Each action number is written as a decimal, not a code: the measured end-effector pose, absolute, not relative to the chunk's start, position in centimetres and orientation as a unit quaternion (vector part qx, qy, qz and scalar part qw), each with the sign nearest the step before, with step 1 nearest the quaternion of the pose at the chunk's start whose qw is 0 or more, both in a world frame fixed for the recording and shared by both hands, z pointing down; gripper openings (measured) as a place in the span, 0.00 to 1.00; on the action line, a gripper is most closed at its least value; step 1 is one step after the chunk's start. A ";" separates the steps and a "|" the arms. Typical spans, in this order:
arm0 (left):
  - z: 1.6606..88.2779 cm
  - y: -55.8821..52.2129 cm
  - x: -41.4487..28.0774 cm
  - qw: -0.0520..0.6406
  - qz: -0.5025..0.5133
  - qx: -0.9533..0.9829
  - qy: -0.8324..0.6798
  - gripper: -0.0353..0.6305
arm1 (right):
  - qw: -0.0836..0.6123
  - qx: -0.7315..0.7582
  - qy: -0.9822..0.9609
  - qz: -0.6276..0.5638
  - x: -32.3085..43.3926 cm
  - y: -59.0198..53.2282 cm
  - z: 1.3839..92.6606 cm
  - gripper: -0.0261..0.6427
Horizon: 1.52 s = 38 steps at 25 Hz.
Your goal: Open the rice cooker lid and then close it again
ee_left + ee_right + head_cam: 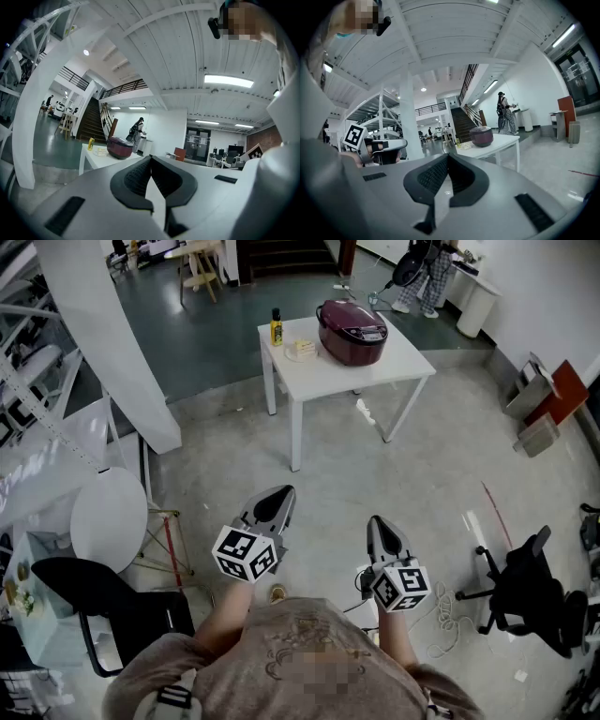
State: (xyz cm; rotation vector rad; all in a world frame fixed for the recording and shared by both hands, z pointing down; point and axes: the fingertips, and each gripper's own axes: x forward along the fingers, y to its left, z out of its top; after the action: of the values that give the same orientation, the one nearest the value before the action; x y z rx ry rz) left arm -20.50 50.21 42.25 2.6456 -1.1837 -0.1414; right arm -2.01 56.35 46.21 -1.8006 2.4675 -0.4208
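A maroon rice cooker (352,331) with its lid down stands on a small white table (403,367) far ahead of me across the floor. My left gripper (272,501) and right gripper (380,526) are held close to my body, side by side and pointing level toward the table. Both are shut with nothing between their pads. In the left gripper view the rice cooker (119,147) shows small beyond the left gripper's (150,159) closed tips. In the right gripper view the rice cooker (481,136) lies past the right gripper's (448,155) tips, to the right.
A yellow bottle (277,326) and a small plate (301,349) share the table. A slanted white pillar (122,343), a round white table (108,518) and a black chair (112,601) stand at my left. An office chair (525,592) and floor cables (450,606) lie at my right. A person (422,273) stands beyond the table.
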 end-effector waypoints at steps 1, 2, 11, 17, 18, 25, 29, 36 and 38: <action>42.2 50.2 -20.5 0.119 -0.048 0.905 -0.405 0.09 | 0.028 -0.584 0.800 -0.135 -2.0 56.3 46.2 0.04; 42.2 50.2 -20.5 0.119 -0.048 0.905 -0.405 0.09 | 0.028 -0.585 0.800 -0.134 -1.9 56.3 46.2 0.04; 42.0 50.1 -21.4 0.118 -0.046 0.907 -0.402 0.09 | 0.041 -0.574 0.807 -0.130 -3.6 55.9 45.5 0.04; 42.0 49.1 -23.0 0.114 -0.042 0.911 -0.394 0.09 | 0.042 -0.580 0.803 -0.135 -5.5 55.4 45.7 0.04; 42.2 48.9 -23.3 0.114 -0.042 0.912 -0.392 0.09 | 0.044 -0.582 0.801 -0.135 -5.8 55.3 45.8 0.04; 42.4 47.6 -24.3 0.113 -0.048 0.922 -0.367 0.09 | 0.042 -0.600 0.789 -0.127 -7.8 54.2 46.2 0.04; 42.8 46.8 -24.3 0.116 -0.047 0.925 -0.360 0.09 | 0.042 -0.612 0.780 -0.125 -7.8 53.2 46.2 0.04; 43.2 43.9 -24.2 0.119 -0.051 0.926 -0.356 0.09 | 0.043 -0.621 0.773 -0.123 -7.2 50.5 46.8 0.04; 43.5 42.9 -23.9 0.120 -0.050 0.925 -0.356 0.09 | 0.046 -0.622 0.771 -0.124 -6.8 49.6 47.0 0.04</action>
State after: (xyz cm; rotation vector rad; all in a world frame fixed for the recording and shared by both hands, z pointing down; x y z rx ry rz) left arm -23.89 42.86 43.52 2.7036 -1.0408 -0.1472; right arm -6.77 49.63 47.01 -1.9003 2.3547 -0.3793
